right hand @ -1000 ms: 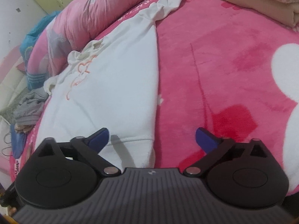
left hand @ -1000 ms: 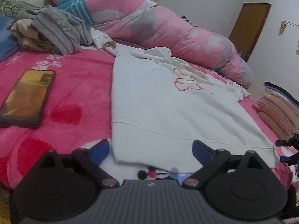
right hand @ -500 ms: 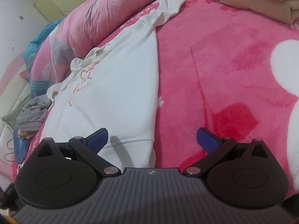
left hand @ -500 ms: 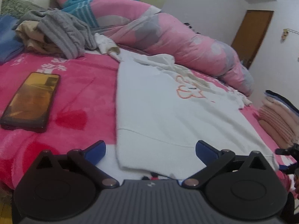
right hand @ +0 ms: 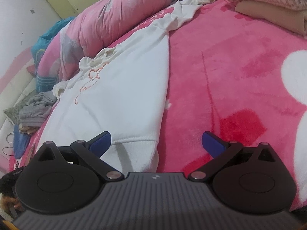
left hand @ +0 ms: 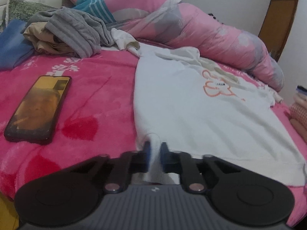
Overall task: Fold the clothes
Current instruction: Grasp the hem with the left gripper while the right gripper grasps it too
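A white sweatshirt with an orange outline print lies flat, front up, on a pink blanket. My left gripper is shut on the sweatshirt's hem at its near left corner, with cloth pinched between the blue pads. In the right wrist view the sweatshirt fills the left half. My right gripper is open, its jaws wide apart. It hovers over the hem's right corner, with the left pad above the cloth and the right pad above the blanket.
A phone with a lit screen lies on the blanket left of the sweatshirt. A heap of grey and tan clothes sits at the back left. A rolled pink duvet runs along the far side. Folded clothes are stacked at the right.
My left gripper has closed from wide open onto the sweatshirt's hem corner and moved in closer. My right gripper stayed open and barely shifted.
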